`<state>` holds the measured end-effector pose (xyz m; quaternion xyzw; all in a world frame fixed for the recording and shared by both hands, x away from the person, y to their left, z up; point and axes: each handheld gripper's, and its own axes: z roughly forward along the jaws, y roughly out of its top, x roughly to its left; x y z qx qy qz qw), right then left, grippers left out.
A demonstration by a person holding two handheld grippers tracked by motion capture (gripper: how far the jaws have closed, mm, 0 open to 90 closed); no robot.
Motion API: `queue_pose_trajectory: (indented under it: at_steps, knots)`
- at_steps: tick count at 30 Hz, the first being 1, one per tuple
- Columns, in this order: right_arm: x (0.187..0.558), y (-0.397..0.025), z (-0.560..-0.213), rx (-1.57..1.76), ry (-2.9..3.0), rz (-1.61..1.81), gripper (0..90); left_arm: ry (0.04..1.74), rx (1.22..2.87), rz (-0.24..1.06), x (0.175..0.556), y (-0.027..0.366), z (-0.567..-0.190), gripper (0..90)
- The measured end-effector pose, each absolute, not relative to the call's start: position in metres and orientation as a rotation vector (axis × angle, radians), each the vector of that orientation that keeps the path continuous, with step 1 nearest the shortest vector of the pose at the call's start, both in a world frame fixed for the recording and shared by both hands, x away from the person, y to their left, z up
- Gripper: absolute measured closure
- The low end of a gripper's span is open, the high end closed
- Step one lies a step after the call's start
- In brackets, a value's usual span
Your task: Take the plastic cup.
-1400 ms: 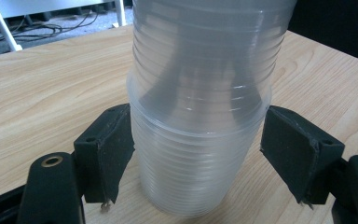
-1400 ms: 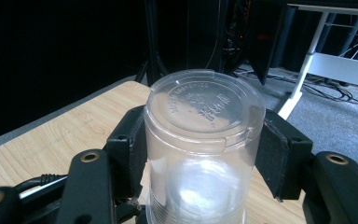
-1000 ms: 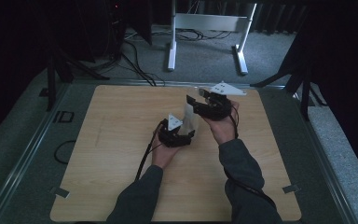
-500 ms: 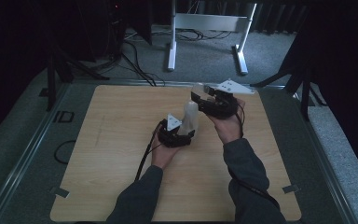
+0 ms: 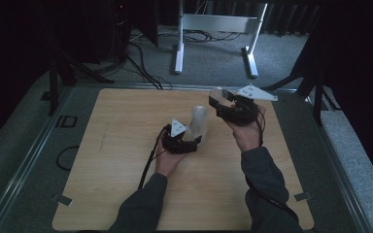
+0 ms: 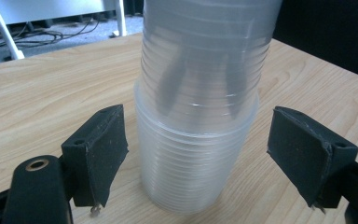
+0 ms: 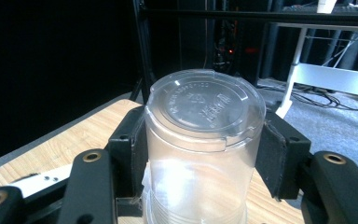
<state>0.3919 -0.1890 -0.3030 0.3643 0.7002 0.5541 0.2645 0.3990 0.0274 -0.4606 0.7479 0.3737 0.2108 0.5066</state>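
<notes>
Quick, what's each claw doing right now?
Left gripper: open, jaws either side of the cup stack.
Right gripper: shut on a single clear cup.

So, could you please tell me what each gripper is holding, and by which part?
The right gripper clamps one clear plastic cup by its side walls. The left gripper holds nothing; its jaws stand open around the clear cup stack.

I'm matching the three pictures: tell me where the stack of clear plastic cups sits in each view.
High view: the stack of cups stands mid-table, just beyond the left hand-held gripper.
Left gripper view: stack in the centre, between the open jaws.
Right gripper view: I cannot pick out the stack; a single clear cup sits clamped there.
Shared landmark: the wooden tabletop.
</notes>
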Motion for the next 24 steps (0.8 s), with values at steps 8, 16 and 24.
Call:
queue_pose_trajectory:
  at_steps: [8, 16, 24]
  knots:
    - [0.385, -0.209, -0.307, 1.025, 1.872, 1.478, 41.5, 0.888, 1.793, 0.504, 0.392, 0.033, -0.458, 21.1]
    - [0.379, -0.225, -0.314, 1.067, 1.855, 1.458, 41.6, 0.853, 1.787, 0.507, 0.382, 0.037, -0.454, 22.2]
    - [0.377, -0.233, -0.326, 1.112, 1.861, 1.441, 41.6, 0.827, 1.784, 0.51, 0.375, 0.036, -0.448, 22.8]
